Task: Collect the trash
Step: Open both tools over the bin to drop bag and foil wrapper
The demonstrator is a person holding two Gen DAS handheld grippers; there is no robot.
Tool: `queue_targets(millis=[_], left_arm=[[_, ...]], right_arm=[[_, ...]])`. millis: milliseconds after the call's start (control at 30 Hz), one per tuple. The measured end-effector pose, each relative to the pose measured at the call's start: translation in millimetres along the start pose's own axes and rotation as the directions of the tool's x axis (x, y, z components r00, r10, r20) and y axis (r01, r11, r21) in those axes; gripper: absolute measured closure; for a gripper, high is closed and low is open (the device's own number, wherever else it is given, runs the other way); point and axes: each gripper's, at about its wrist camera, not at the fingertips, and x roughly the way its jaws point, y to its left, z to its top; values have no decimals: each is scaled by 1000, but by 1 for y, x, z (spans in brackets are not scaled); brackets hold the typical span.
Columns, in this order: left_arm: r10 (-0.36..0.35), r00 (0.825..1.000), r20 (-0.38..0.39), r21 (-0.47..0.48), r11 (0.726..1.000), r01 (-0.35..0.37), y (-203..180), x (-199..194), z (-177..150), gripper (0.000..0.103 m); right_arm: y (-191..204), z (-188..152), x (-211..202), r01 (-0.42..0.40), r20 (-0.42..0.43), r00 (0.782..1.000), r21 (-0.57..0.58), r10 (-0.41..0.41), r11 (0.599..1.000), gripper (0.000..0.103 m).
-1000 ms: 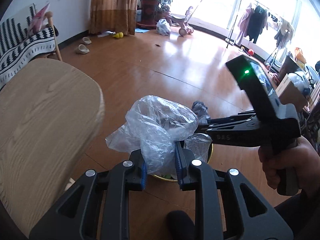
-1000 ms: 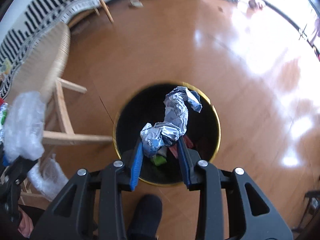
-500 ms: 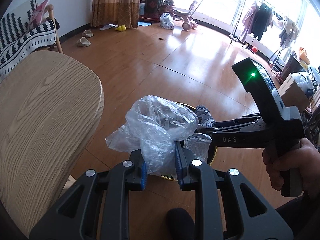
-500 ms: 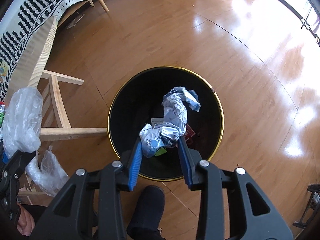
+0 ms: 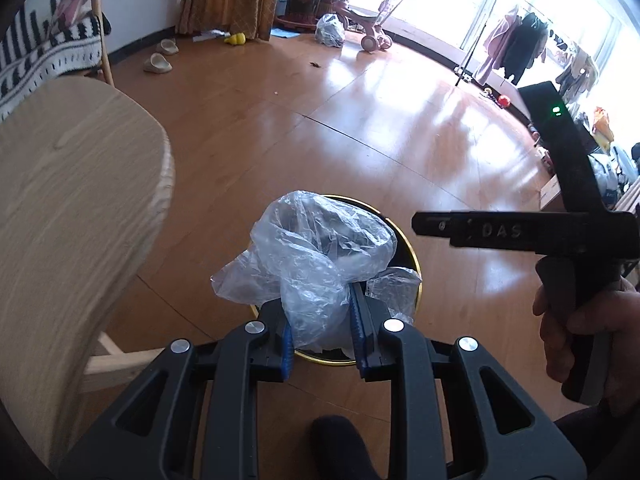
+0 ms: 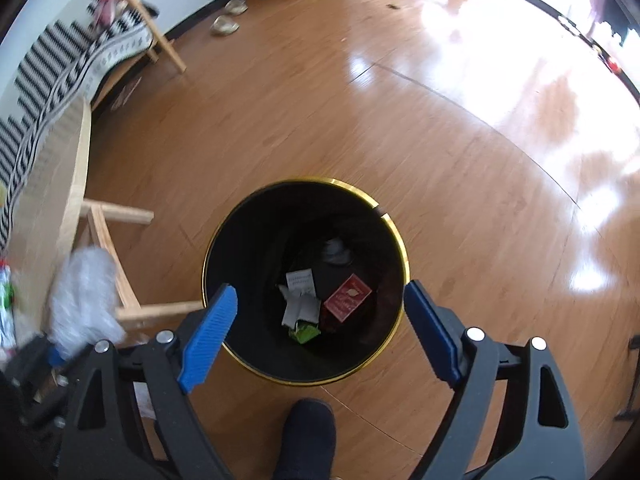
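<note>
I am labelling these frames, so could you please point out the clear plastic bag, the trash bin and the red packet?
clear plastic bag (image 5: 316, 256): left wrist view, crumpled upper bulge.
trash bin (image 6: 394, 236): right wrist view, gold rim, right side.
red packet (image 6: 347, 298): right wrist view, flat red face, inside the bin.

We count one black gold-rimmed bin (image 6: 394, 240) below the right gripper, and in it one red packet (image 6: 347, 298), one green scrap (image 6: 305, 332), two pale paper pieces (image 6: 301, 280) and one grey crumpled lump (image 6: 336, 250). We count one clear plastic bag (image 5: 316, 256) between the left gripper's pads, one wooden stool (image 5: 68, 184) left of that tool, two slippers (image 5: 158, 65) ahead of it on the floor, one yellow toy (image 5: 235, 39) and one ride-on toy (image 5: 370, 26) farther ahead. Grippers in view: two; hands in view: one (image 5: 580, 332).
</note>
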Motion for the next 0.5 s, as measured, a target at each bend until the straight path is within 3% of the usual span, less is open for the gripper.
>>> queue_targets(millis=[67, 133, 200, 500], left_arm=[[-30, 999, -12, -16, 999, 30, -2, 11, 3, 80], [-44, 999, -18, -13, 999, 44, -5, 22, 5, 69], [-51, 999, -19, -25, 998, 51, -5, 29, 5, 34], [-30, 999, 12, -25, 999, 30, -4, 7, 6, 16]], right_arm=[[-7, 3, -8, 3, 30, 1000, 32, -4, 999, 20], [-14, 7, -16, 1, 61, 998, 62, -5, 998, 19], [-17, 8, -22, -6, 86, 996, 82, -1, 997, 18], [4, 9, -33, -33, 104, 994, 40, 28, 999, 18]])
